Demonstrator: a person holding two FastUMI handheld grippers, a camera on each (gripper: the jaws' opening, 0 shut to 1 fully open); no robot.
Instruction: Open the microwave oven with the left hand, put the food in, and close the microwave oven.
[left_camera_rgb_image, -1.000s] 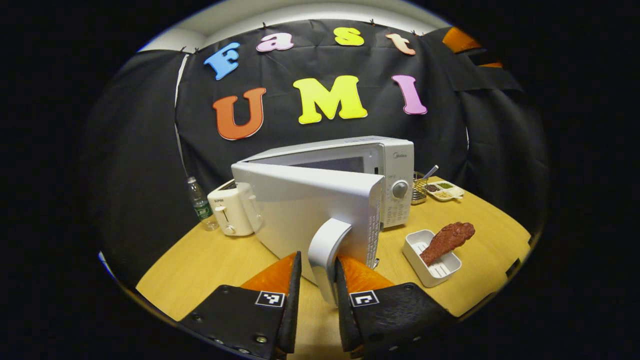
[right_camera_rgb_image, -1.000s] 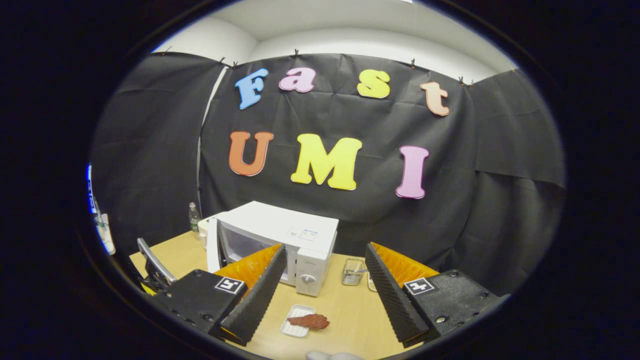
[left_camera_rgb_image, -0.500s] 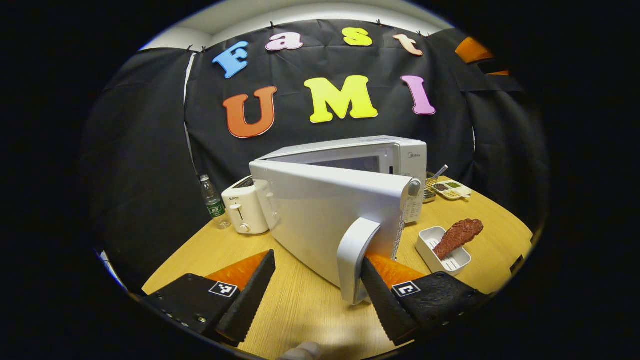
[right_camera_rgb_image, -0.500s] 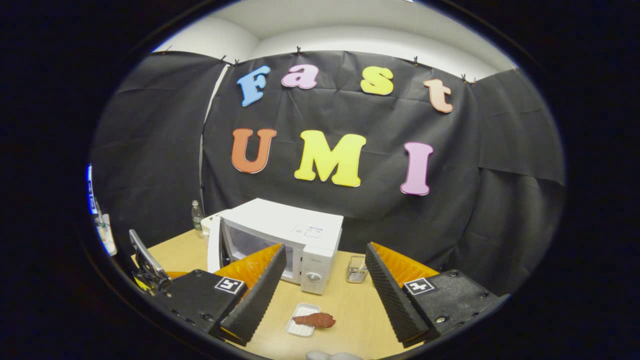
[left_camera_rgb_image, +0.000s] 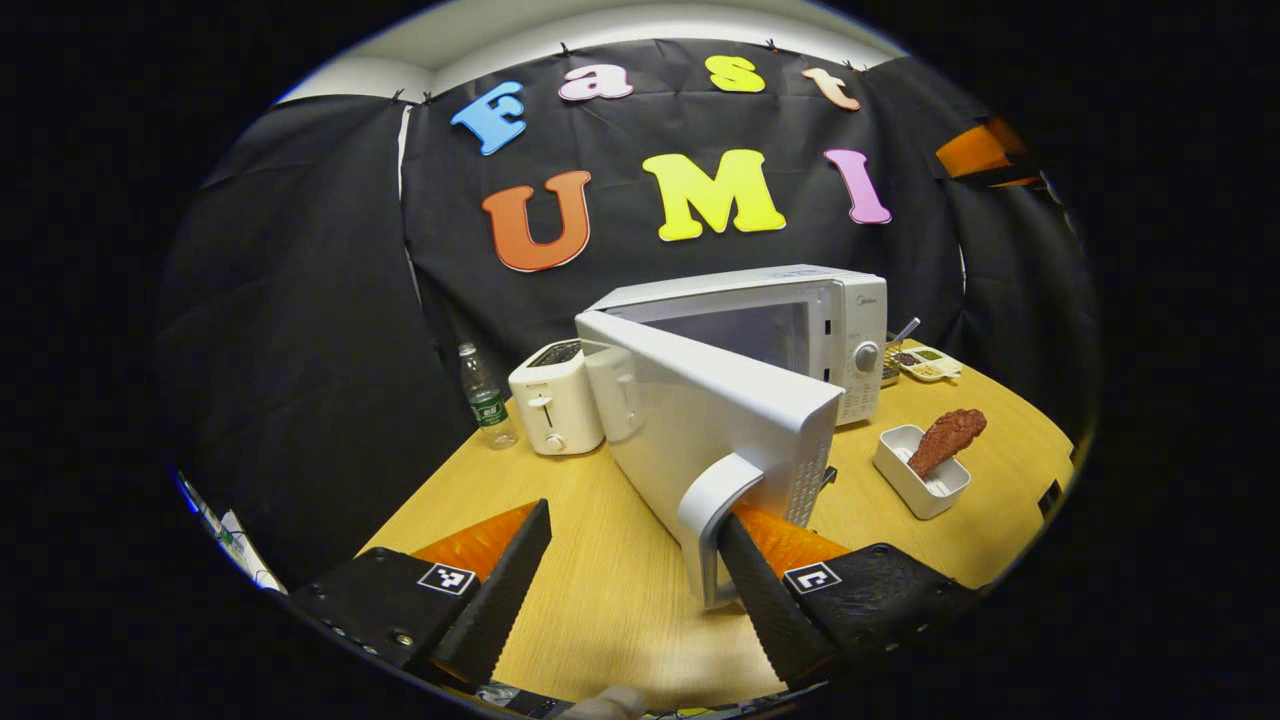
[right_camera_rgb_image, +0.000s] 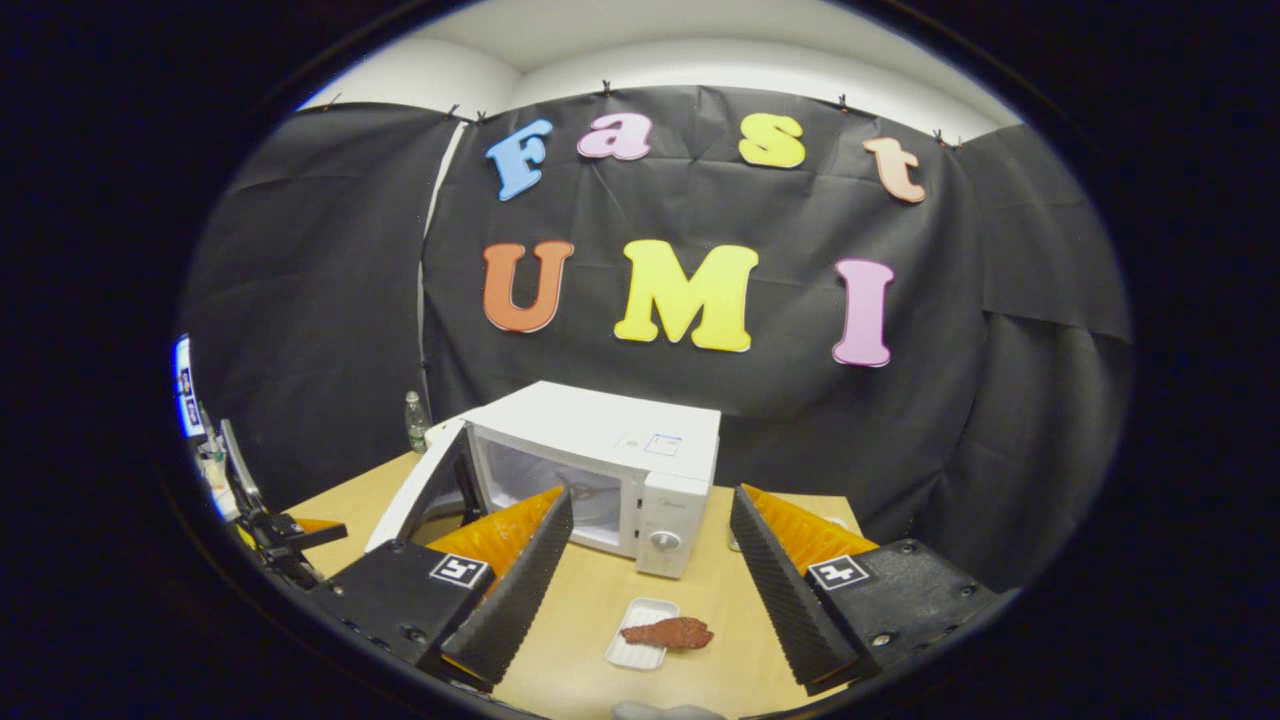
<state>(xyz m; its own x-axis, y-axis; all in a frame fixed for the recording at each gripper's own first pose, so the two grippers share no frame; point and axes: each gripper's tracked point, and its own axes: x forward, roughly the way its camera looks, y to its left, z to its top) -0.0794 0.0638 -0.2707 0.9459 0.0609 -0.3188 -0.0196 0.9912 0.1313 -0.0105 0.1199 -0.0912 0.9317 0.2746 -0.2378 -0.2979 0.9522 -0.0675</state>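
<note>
Black cloth wall (right_camera_rgb_image: 780, 420) hangs in creased panels clipped along its top edge, a white ceiling (right_camera_rgb_image: 700, 45) lit above it, with a light wooden table (left_camera_rgb_image: 600, 600) standing in front.

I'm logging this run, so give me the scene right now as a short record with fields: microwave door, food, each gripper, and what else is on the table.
microwave door: swung partly open, handle beside the left gripper's right finger
food: reddish-brown drumstick lying across a white tray, right of the microwave
left gripper: open, holding nothing
right gripper: open, above the tray
other items: toaster, water bottle
</note>
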